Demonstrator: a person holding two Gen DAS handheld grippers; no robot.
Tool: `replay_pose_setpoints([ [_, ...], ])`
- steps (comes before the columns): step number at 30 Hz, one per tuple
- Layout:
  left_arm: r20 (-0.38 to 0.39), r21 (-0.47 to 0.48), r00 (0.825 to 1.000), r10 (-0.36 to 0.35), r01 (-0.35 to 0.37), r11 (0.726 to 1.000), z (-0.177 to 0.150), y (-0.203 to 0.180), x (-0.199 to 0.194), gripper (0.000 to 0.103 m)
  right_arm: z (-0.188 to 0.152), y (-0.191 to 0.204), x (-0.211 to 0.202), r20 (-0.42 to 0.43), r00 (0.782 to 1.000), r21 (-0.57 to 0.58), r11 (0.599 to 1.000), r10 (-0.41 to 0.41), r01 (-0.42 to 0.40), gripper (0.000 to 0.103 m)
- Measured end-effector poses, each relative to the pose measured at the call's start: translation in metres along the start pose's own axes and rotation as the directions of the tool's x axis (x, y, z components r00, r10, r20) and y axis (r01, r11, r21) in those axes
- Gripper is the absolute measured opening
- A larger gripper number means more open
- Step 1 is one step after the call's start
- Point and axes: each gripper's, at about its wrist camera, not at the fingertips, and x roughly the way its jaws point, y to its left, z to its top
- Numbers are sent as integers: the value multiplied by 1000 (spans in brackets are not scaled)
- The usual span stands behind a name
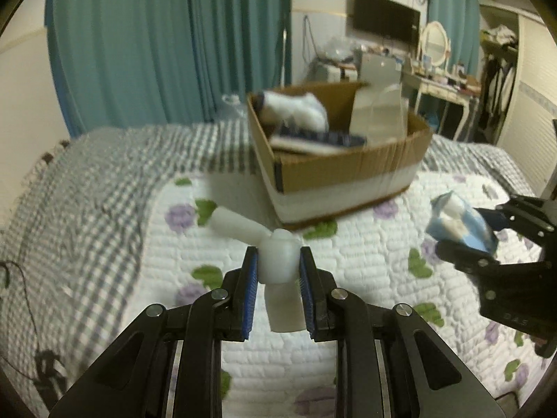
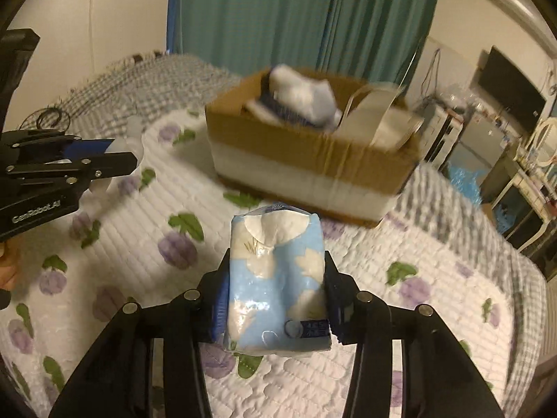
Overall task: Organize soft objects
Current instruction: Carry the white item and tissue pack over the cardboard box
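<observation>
While left tongs (image 1: 278, 268) clamp a white piece (image 1: 278, 261), right tongs (image 2: 275, 278) clamp a tissue pack (image 2: 275, 278).

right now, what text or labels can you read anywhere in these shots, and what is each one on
"GenRobot.AI": on the side of the left gripper, seen from the right wrist.
Dark label on the tissue pack, lower corner: characters too blurred to read.
Embossed letters on the right gripper body: too blurred to read.

pale blue tissue pack (image 2: 276, 278) with cream clouds, white quilt (image 2: 139, 244) with purple flowers, brown-and-white box (image 2: 310, 160).
</observation>
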Motion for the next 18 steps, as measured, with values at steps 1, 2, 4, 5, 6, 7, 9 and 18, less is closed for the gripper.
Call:
replay_pose_setpoints([
  [1, 15, 2, 1000, 3, -3, 1000, 3, 1, -5, 22, 0, 0, -8, 18, 1000, -4, 1000, -11, 11, 45],
  [2, 25, -1, 1000, 4, -4, 1000, 6, 1, -9, 22, 4, 6, -9, 30, 999, -5, 1000, -15, 15, 45],
  [4, 47, -11, 999, 2, -2, 1000, 13, 3, -18, 22, 8, 8, -24, 64, 998, 1, 1000, -20, 20, 45],
  [5, 59, -13, 998, 1, -1, 1000, 17, 3, -22, 22, 9, 7, -31, 76, 997, 5, 1000, -21, 20, 45],
  [6, 73, -17, 997, 2, -1, 1000, 21, 3, -27, 22, 11, 6, -38, 91, 996, 11, 1000, -23, 22, 45],
  [7, 86, -21, 996, 3, -1, 1000, 26, 4, -31, 22, 14, 5, -45, 109, 994, 20, 1000, -23, 21, 45],
  [9, 113, -29, 994, 4, -1, 1000, 35, 5, -39, 22, 21, 7, -54, 137, 990, 34, 999, -22, 18, 45],
  [18, 224, -38, 974, 41, -33, 999, 67, 9, -63, 22, 49, -2, -99, 270, 962, 85, 996, -35, 12, 45],
])
